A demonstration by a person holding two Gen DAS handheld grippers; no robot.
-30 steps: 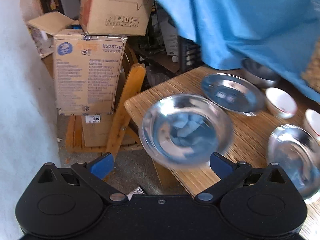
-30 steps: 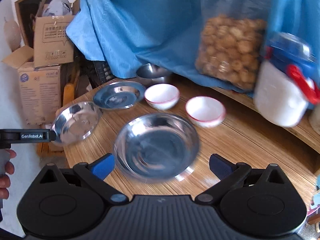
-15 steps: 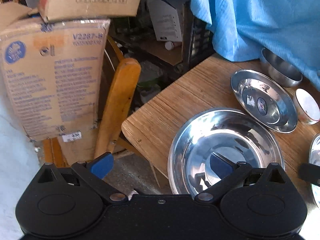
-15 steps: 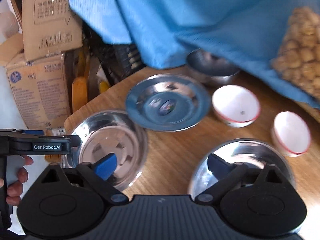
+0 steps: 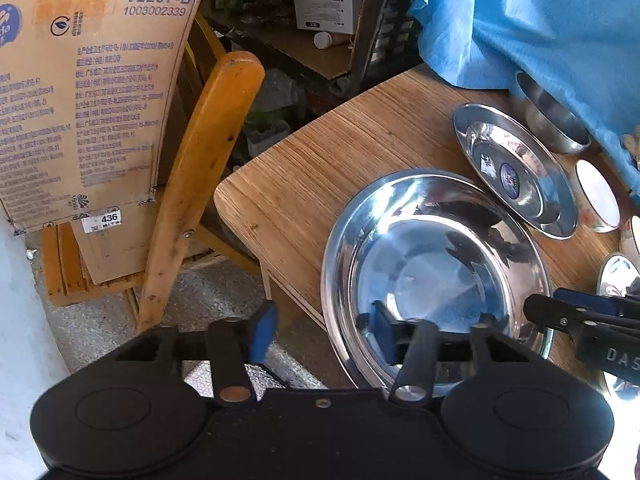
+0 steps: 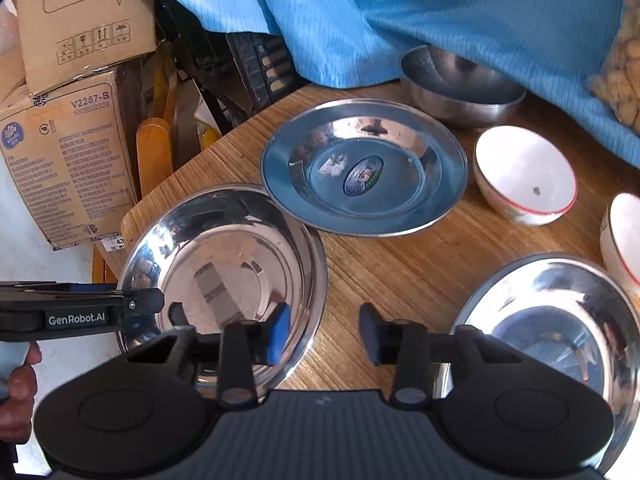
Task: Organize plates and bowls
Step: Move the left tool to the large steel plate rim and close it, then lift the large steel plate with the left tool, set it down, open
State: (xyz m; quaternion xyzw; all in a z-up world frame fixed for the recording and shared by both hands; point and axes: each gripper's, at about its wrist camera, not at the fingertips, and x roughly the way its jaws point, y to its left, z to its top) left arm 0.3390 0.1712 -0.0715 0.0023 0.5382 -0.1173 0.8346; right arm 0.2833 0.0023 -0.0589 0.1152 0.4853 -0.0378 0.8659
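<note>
View, left wrist: we look steeply down along the left claw (image 5: 322, 334) at a wooden table (image 5: 320, 160).
Left claw state: released; its jaws have just been closing. The gap is partly narrowed, and the blue pads stand clear on either side.
Near steel plate (image 5: 436, 264): it lies flat at the table's edge, directly under the claw. We see its near-left rim between the pads, the right pad over the dish, the left pad beyond the table edge.
Right claw (image 5: 544, 304): it enters from the right, its tip at the same plate's right rim. We cannot tell whether it touches.
Stickered steel plate (image 5: 516, 168): ahead and right of the claw, just beside the near plate.
Steel bowl (image 5: 548, 116): farther ahead, partly under a blue cloth (image 5: 540, 20).
White bowl (image 5: 596, 196): right of the stickered plate.
Cardboard box (image 5: 88, 92) and wooden chair (image 5: 200, 168): ahead-left, off the table.

View, right wrist: we look down from the right claw.
Right claw state: released; its jaws have just been closing. The near steel plate's right rim shows between its pads, the left pad over the dish, the right pad over bare wood.
Left claw: it comes in from the left onto the plate's left rim, carried by a hand (image 6: 18, 392).
Third steel plate (image 6: 552, 320): right of the claw, apart from the near plate.
Second white bowl (image 6: 620, 236): ahead-right, beside the third plate.
</note>
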